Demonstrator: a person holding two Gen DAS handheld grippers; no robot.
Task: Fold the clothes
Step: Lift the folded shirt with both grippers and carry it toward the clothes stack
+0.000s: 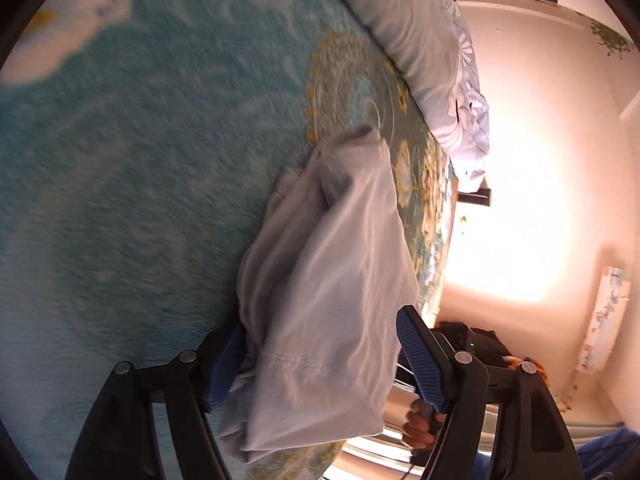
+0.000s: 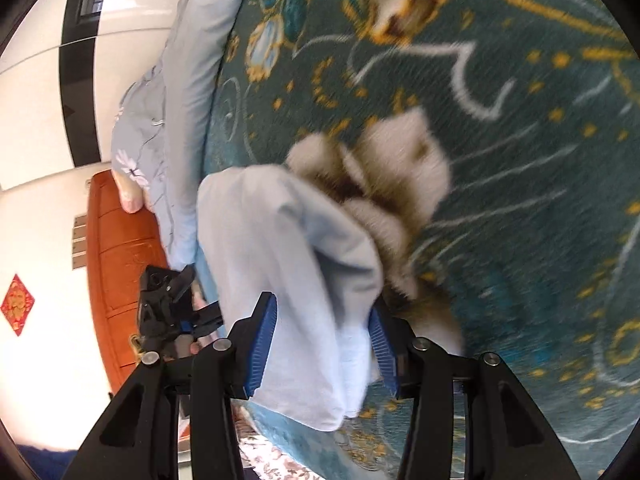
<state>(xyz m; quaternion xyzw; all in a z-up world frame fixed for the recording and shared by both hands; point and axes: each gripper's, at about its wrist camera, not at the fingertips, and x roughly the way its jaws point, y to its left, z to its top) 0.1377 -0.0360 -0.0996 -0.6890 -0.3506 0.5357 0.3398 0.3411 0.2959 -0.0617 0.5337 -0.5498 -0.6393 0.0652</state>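
Nearest the lens, the blue ribbed pads of the left hand-held gripper (image 1: 320,360) stand apart with a pale grey-white, thin cotton garment (image 1: 332,264) bunched between them; the cloth fills the gap, but I cannot tell whether the pads are biting it or only bracketing it. The right hand-held gripper (image 2: 322,344) shows the same: pads spread, the pale fabric (image 2: 288,264) draped through the gap, grip unclear.

From each gripper the garment runs forward and away, lifted off the bed, with its far end trailing onto the teal floral plush blanket (image 1: 120,200) ahead. A light blue flowered pillow (image 1: 432,52) lies beyond, at the bed's edge. Both views are smeared, so the cloth appears to be mid-swing.

To do this well, both grippers should hold matching corners or one seam, keep the edge between them taut and level, and lower the cloth so the trailing end lands flat. Loose bunching at the left pads suggests extra layers are caught; that risks a crooked fold.
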